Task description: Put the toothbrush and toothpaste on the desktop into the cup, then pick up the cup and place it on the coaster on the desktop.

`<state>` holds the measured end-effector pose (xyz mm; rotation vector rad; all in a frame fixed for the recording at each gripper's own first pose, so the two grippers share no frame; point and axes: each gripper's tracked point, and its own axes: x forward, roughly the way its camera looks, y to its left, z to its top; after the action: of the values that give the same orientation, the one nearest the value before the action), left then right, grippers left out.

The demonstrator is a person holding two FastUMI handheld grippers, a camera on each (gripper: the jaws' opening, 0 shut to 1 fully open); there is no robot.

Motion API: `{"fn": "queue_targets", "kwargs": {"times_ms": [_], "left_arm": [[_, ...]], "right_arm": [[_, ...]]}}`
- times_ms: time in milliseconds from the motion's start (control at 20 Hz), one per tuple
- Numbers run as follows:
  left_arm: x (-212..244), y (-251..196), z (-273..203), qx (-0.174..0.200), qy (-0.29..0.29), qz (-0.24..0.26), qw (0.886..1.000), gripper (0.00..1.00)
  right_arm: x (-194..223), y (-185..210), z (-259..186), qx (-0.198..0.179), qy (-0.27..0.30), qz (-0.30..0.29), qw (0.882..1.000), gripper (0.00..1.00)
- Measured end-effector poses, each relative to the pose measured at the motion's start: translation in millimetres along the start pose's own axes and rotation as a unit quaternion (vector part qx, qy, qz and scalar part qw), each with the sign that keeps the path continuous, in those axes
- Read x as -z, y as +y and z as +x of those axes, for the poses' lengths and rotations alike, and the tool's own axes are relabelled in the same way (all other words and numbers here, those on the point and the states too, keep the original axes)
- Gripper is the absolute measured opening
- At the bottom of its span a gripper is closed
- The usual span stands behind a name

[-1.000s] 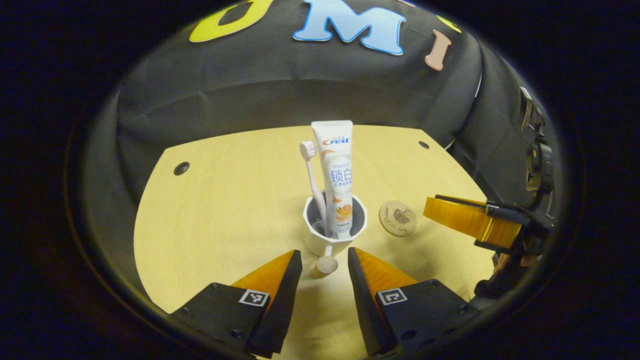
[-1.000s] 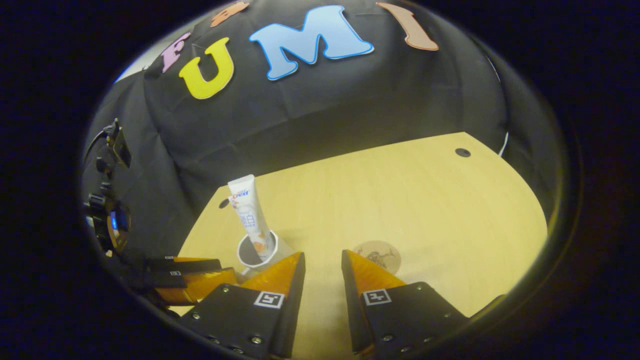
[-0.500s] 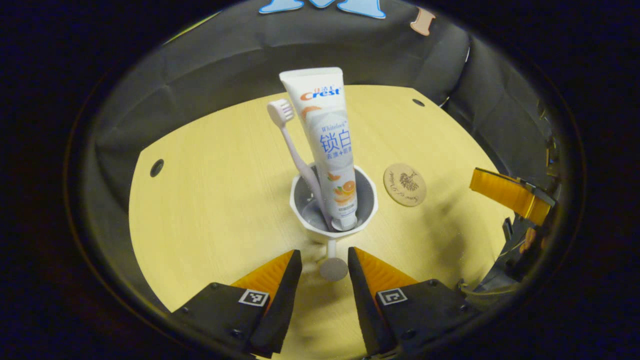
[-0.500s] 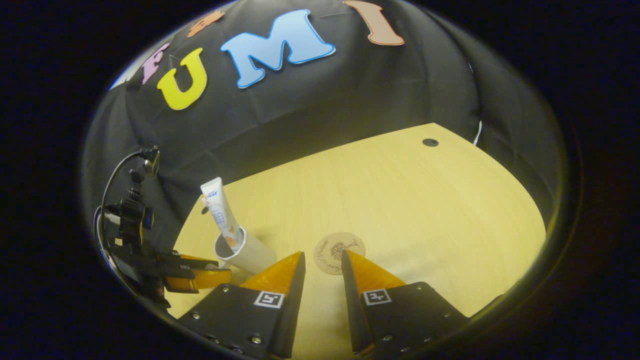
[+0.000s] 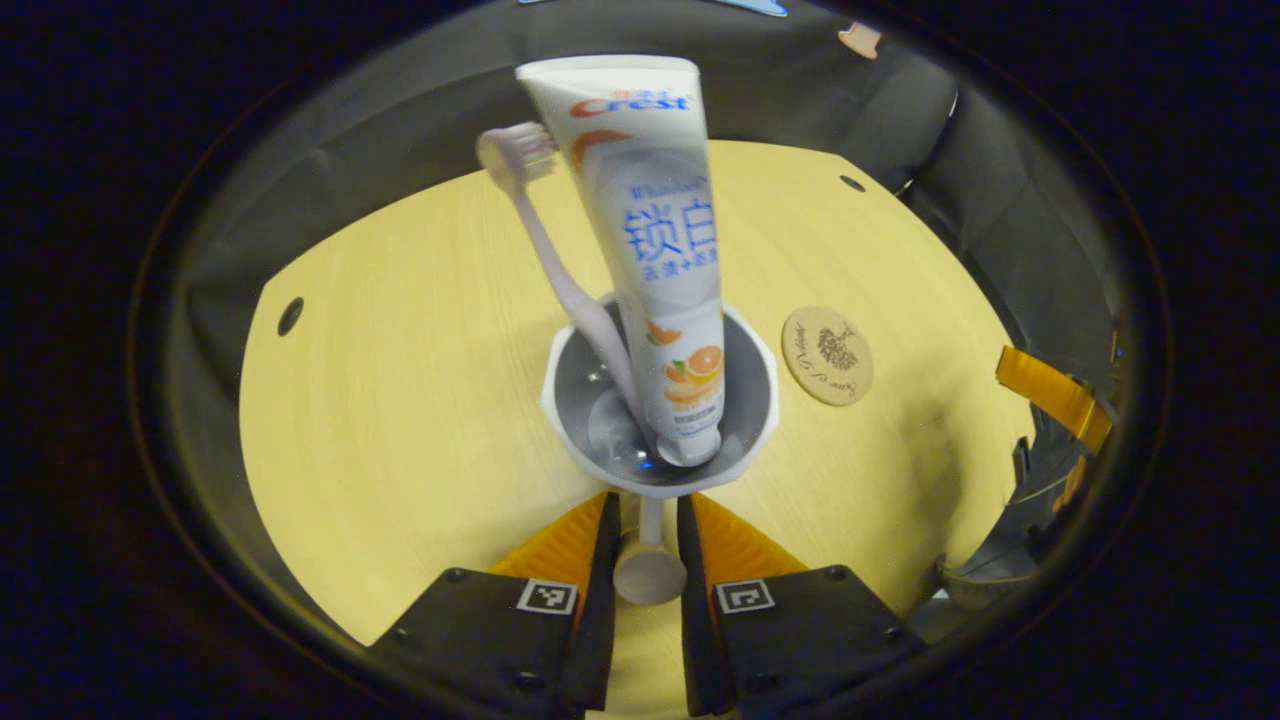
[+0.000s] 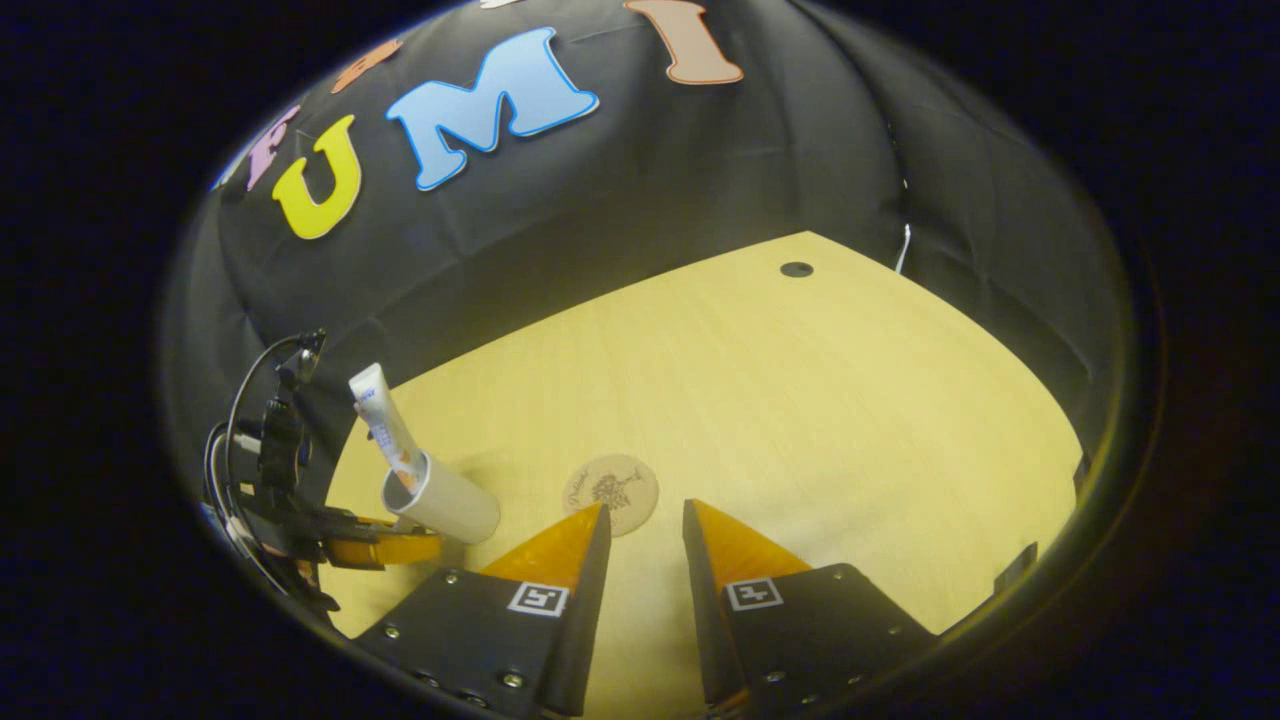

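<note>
A white cup (image 5: pixel 563 400) stands on the wooden desktop (image 5: pixel 400 350) with a white toothpaste tube (image 5: pixel 660 250) and a pale pink toothbrush (image 5: pixel 545 240) upright inside it. My left gripper (image 5: pixel 648 510) is shut on the cup's knob-ended handle (image 5: pixel 648 575), a finger pressing each side. The round brown coaster (image 5: pixel 827 341) lies bare, just right of the cup. In the right gripper view the cup (image 6: pixel 450 497) and tube (image 6: pixel 385 425) sit at the far left, with the coaster (image 6: pixel 610 480) just ahead of my right gripper (image 6: pixel 645 515), which is open and holds nothing.
Black cloth walls close in the desktop (image 6: pixel 800 400) at the back and sides. Small dark holes (image 5: pixel 290 315) mark the desktop's far corners. The right gripper's finger (image 5: pixel 1055 395) hangs at the right edge of the left gripper view, apart from the coaster.
My left gripper has moved in toward the cup and its fingers have shut on the handle. The right gripper has drawn back to the right, away from the cup.
</note>
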<state>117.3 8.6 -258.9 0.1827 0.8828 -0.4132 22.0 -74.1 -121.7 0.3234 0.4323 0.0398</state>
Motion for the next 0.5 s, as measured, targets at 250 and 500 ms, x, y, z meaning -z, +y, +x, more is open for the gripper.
{"fn": "queue_targets", "kwargs": {"times_ms": [250, 500], "left_arm": [[-9.1, 5.1, -1.5, -0.021, -0.023, 0.01, 0.999, 0.28], [-10.2, -3.2, -5.3, -0.018, -0.041, 0.013, 0.999, 0.28]], "right_arm": [[4.1, -2.0, -0.8, -0.003, 0.008, -0.001, 1.0, 0.43], [7.4, -4.0, -0.6, -0.005, 0.014, -0.003, 1.0, 0.43]]}}
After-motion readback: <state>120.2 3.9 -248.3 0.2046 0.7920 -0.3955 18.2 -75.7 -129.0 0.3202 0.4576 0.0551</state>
